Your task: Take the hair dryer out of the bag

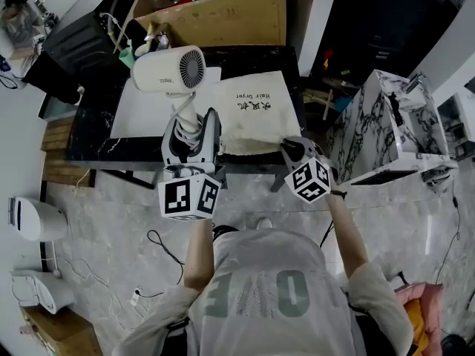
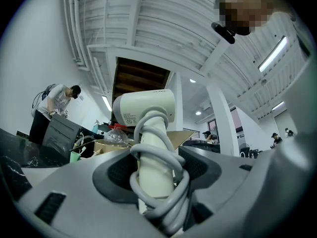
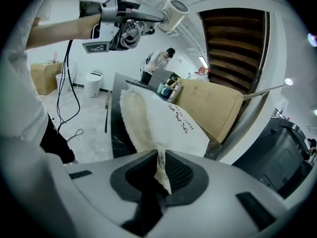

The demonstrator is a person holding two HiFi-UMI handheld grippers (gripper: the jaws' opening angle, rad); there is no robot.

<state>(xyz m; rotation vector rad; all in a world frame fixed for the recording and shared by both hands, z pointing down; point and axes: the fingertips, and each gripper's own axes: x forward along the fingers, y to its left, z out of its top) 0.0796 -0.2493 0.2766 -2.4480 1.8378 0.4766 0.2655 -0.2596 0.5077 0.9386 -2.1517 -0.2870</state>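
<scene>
A cream hair dryer [image 1: 168, 70] with its grey cord wound round the handle is held up in the air, clear of the bag. My left gripper [image 1: 194, 141] is shut on the wrapped handle [image 2: 156, 172]; the dryer's head [image 2: 144, 108] rises above the jaws. The cream cloth bag [image 1: 256, 121] with dark lettering lies flat on the black table [image 1: 93, 136]. My right gripper [image 1: 291, 149] is shut on the bag's near edge [image 3: 161, 170]. From the right gripper view the bag [image 3: 163, 123] stretches away and the dryer [image 3: 174, 11] hangs high at the left.
A large cardboard box [image 1: 223, 13] stands behind the table. A white sheet [image 1: 145, 110] lies under the bag's left side. A marbled white cabinet [image 1: 393, 128] stands at the right. White appliances [image 1: 33, 221] and cables [image 1: 159, 251] lie on the floor at the left.
</scene>
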